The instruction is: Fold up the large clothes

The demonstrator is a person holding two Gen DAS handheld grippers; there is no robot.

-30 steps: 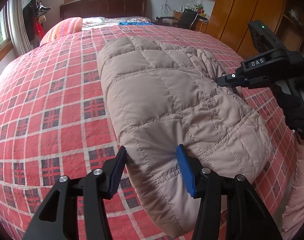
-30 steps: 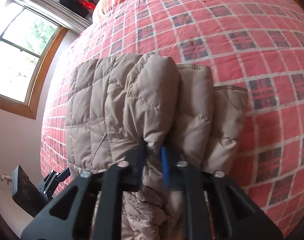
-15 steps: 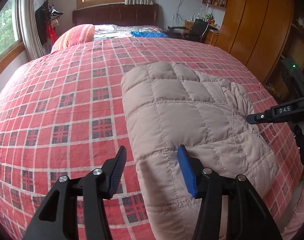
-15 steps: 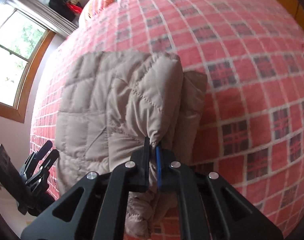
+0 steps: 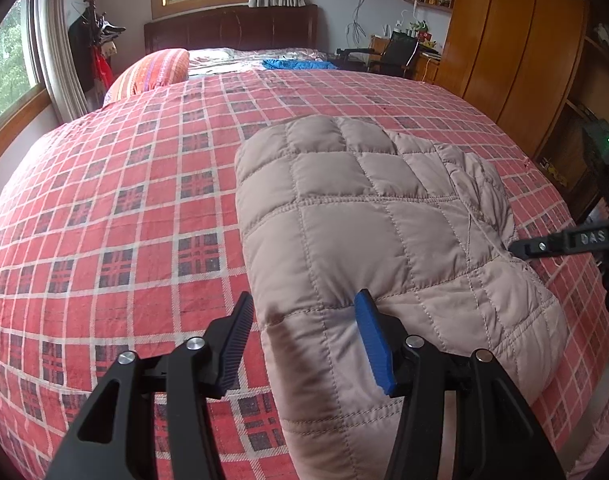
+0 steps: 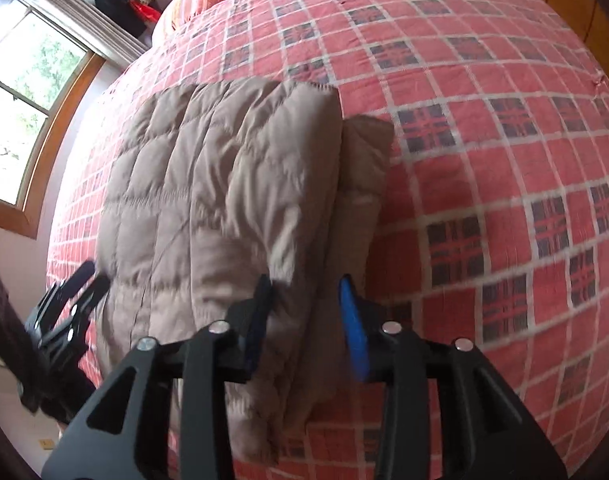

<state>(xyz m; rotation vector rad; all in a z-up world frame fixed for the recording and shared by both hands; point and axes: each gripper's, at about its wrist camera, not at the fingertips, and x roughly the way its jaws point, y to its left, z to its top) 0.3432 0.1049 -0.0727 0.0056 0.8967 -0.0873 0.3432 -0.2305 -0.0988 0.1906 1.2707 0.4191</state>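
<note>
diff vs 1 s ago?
The right gripper was shut on a fold of the beige quilted jacket; it has let go and is open, and the fold now lies flat. The left gripper pulled back, open throughout. The jacket stays folded on the plaid bedspread.

one quilted jacket (image 5: 368, 216), two tongs, one striped pillow (image 5: 152, 70), one bed (image 5: 124, 200)

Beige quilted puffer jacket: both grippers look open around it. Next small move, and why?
Probably back both grippers off and up. The beige quilted puffer jacket lies folded on the red plaid bedspread, and the left gripper and right gripper are both open, gripping nothing. Then check the narrower folded layer showing past the top layer's edge.
</note>
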